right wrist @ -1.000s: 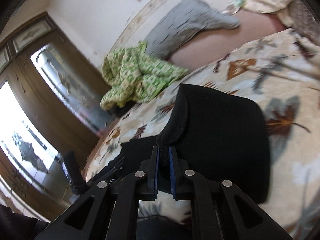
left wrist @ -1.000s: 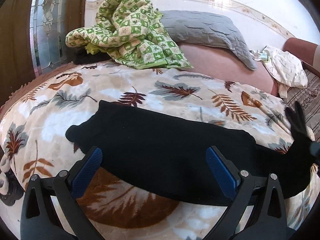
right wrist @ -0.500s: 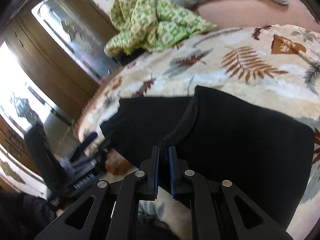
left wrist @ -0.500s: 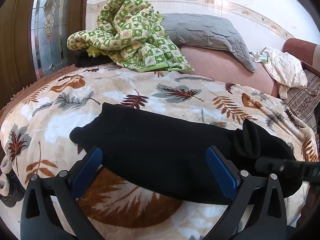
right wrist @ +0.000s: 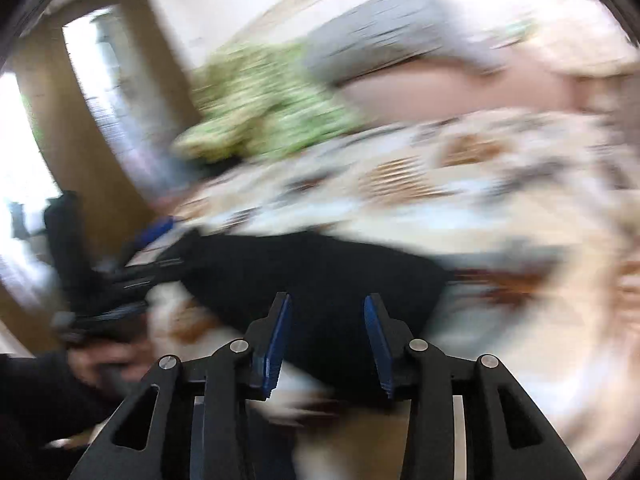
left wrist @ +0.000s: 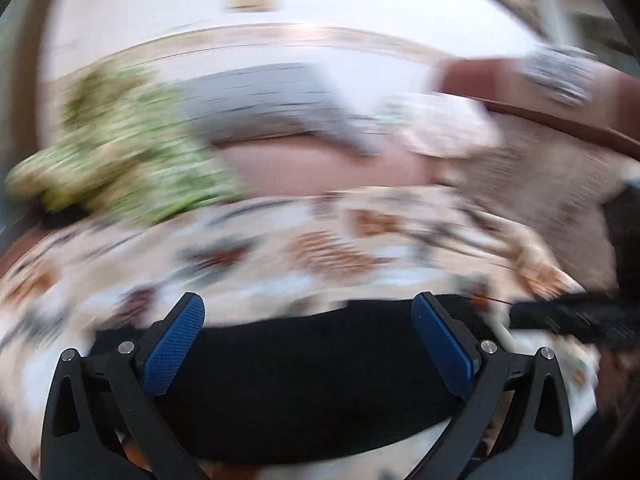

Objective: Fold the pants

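Note:
Both views are smeared by motion. The black pants [left wrist: 312, 380] lie folded over on the leaf-print blanket [left wrist: 280, 248]. My left gripper [left wrist: 308, 312] hangs just above them, open wide, its blue pads clear of the cloth. In the right wrist view the pants [right wrist: 320, 280] lie under my right gripper [right wrist: 326, 304], whose jaws are opening; the cloth sits below the gap and the pads do not press on it. The left gripper [right wrist: 160, 228] shows at the pants' left end. The right gripper's black body enters the left wrist view at the right edge.
A crumpled green checked quilt [left wrist: 120, 160] and a grey pillow [left wrist: 272, 100] lie at the back of the bed. Pale cloth [left wrist: 440, 128] sits at the back right. A wooden door with glass [right wrist: 100, 100] stands at the left.
The right gripper carried the pants' end over to the left and has let go, its jaws now apart. The left gripper has risen and tilted, so the pants sit lower in its view.

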`<state>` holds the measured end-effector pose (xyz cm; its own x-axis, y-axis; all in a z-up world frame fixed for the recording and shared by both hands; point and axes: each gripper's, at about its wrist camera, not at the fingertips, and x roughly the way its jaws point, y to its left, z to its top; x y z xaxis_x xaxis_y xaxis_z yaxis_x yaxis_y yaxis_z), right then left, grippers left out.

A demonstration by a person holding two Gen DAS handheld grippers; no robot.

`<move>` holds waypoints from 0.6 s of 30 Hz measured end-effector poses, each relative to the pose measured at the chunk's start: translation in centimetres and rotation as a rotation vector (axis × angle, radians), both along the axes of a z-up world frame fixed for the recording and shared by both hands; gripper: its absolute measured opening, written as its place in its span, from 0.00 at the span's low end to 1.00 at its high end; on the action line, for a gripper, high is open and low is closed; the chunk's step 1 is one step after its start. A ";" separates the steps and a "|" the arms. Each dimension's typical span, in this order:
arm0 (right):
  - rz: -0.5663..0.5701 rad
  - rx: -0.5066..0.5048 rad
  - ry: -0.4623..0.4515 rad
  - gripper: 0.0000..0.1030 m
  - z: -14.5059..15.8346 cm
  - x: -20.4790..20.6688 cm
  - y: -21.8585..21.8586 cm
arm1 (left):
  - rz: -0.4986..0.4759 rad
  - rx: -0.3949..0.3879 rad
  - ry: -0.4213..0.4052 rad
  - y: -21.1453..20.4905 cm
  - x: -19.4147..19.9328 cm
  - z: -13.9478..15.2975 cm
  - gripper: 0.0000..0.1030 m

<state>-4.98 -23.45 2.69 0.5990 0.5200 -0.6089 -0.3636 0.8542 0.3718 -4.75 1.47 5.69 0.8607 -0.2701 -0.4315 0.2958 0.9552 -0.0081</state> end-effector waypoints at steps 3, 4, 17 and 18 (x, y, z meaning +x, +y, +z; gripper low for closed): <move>-0.146 -0.090 -0.033 0.35 -0.3 -0.2 -2.6 | -0.204 0.029 0.038 -3.8 1.6 -0.4 0.87; -0.154 -0.104 -0.043 0.28 -0.3 -0.1 -2.7 | -0.257 0.024 0.084 -4.7 2.7 -1.0 0.69; -0.083 -0.253 0.080 0.00 -6.7 6.4 3.5 | -0.135 0.056 0.340 -4.1 6.7 -8.8 0.10; -0.095 -0.253 0.078 0.00 -6.8 6.2 3.5 | -0.129 0.071 0.333 -4.3 6.6 -8.7 0.10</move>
<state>1.25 -19.96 -4.10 0.5842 0.2893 -0.7583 -0.2563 0.9523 0.1658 1.82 -2.79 -3.05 0.6305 -0.3268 -0.7040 0.4063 0.9118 -0.0593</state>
